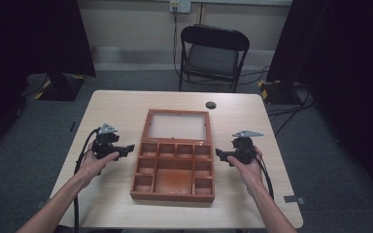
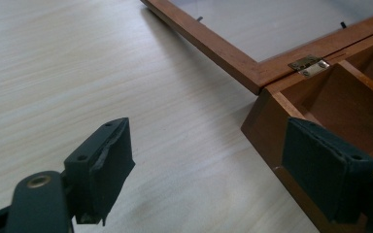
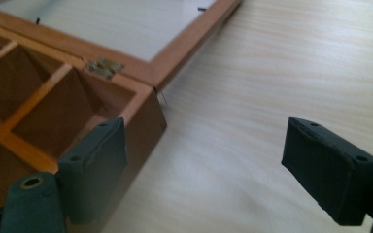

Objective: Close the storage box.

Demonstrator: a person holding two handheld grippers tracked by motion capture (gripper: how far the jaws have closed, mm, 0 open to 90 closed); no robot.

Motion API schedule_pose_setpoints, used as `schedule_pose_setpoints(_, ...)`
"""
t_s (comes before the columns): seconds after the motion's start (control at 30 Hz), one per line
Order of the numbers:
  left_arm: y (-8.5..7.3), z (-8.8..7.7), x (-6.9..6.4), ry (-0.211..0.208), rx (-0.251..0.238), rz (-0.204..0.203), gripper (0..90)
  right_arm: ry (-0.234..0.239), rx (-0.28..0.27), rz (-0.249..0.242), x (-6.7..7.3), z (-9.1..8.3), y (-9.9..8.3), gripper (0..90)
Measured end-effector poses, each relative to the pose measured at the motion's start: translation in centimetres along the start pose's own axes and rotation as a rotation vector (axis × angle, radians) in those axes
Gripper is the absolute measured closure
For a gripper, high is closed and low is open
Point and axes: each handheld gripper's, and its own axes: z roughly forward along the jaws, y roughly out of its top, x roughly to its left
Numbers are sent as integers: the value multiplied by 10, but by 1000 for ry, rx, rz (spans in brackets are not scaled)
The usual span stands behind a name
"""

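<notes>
Pale wooden table (image 1: 111, 104), grey carpet (image 1: 34, 141), black chair (image 1: 213, 53).

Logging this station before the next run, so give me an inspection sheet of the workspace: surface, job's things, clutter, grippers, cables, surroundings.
Surface: pale wood-grain table, bare around the box.
Job's things: wooden box at the centre, open, compartments empty; its glazed lid lies flat behind it on brass hinges.
Clutter: one small dark round thing near the far edge.
Grippers: left gripper and right gripper flank the box, jaws open, holding nothing.
Cables: black cable trails from each gripper; more lie on the floor.
Surroundings: black folding chair, grey carpet, dark curtains.
</notes>
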Motion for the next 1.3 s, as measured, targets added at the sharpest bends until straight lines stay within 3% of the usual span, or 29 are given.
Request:
schedule_pose_setpoints(0.13, 13, 3, 3, -13, -12, 14, 172, 10, 3, -17, 0, 9, 12, 153)
schedule_pose_setpoints(0.23, 29, 8, 9, -37, -33, -10, 165, 16, -8, -12, -1, 19, 24, 152)
schedule_pose_setpoints(0.3, 37, 13, 10, -27, -33, -2, 164, 21, -14, 5, -3, 28, 32, 152)
schedule_pose_setpoints(0.43, 47, 24, 6, -42, -46, -25, 170, 30, -9, 11, -2, 43, 44, 151)
schedule_pose_setpoints(0.53, 47, 35, 3, -46, -40, -35, 174, 38, -7, 8, -1, 51, 50, 149)
schedule_pose_setpoints(0.67, 41, 48, 5, -63, 24, -77, 172, 73, -27, 3, 3, 61, 51, 152)
schedule_pose_setpoints(0.73, 40, 51, 6, -88, 31, -116, 172, 81, -17, 1, 7, 66, 50, 152)
schedule_pose_setpoints(0.87, 37, 57, 1, -106, 55, -119, 171, 78, -3, 10, 8, 76, 47, 150)
schedule_pose_setpoints(1.03, 37, 63, -1, -107, 47, -134, 173, 89, 4, 42, 8, 82, 46, 133)
schedule_pose_setpoints(1.07, 38, 64, -2, -106, 46, -132, 173, 109, 19, 87, 9, 85, 46, 138)
schedule_pose_setpoints(1.1, 38, 64, -3, -102, 49, -128, 176, 116, 28, 102, 10, 86, 47, 136)
schedule_pose_setpoints(1.2, 39, 69, -7, -89, 46, -127, 184, 116, 33, 90, 12, 89, 49, 125)
schedule_pose_setpoints(1.3, 39, 74, -8, -115, 48, -151, 162, 109, 31, 102, 15, 91, 49, 108)
